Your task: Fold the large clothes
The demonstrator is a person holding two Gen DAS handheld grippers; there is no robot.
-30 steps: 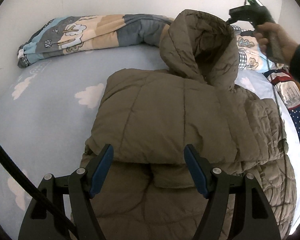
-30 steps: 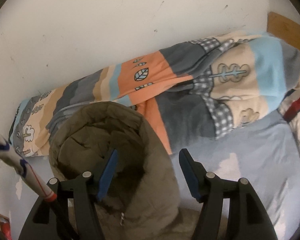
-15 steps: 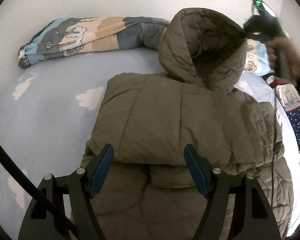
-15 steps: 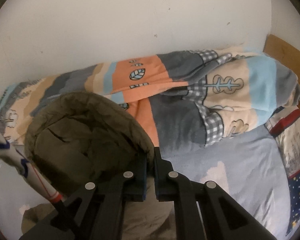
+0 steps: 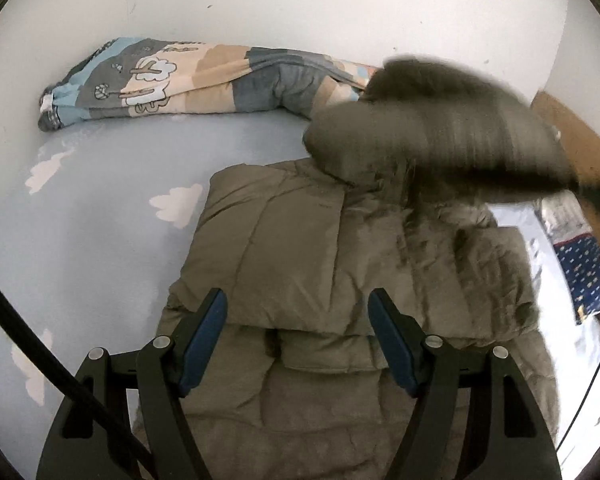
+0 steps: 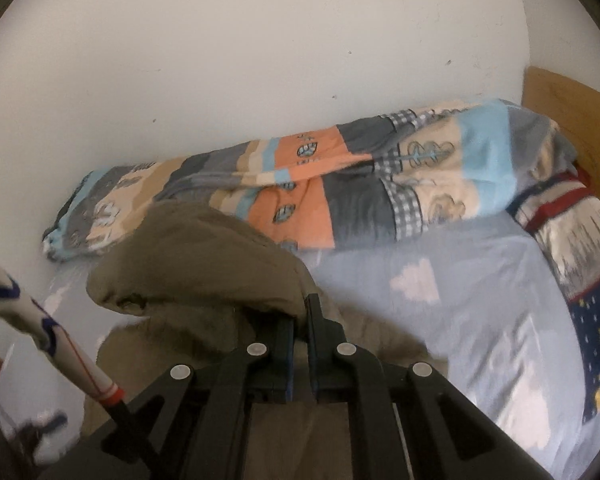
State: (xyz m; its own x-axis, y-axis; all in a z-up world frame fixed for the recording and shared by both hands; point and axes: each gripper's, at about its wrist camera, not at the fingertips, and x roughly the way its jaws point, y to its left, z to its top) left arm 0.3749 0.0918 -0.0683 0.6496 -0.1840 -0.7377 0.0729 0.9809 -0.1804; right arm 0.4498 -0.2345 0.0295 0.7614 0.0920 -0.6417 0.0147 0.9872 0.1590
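Left gripper (image 5: 296, 340): matte black frame, two black fingers (image 5: 204, 334) lined with blue pads, silver round screw heads at the linkage pivots, thick black cable (image 5: 40, 354) crossing lower left. Right gripper (image 6: 298, 330): same black frame, blue pads, four silver screws (image 6: 257, 348) in a row. No skin or sleeve clearly visible.

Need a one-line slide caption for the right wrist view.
Right gripper, jaws shut on the olive jacket's hood, lifts it over the cloud-print sheet.
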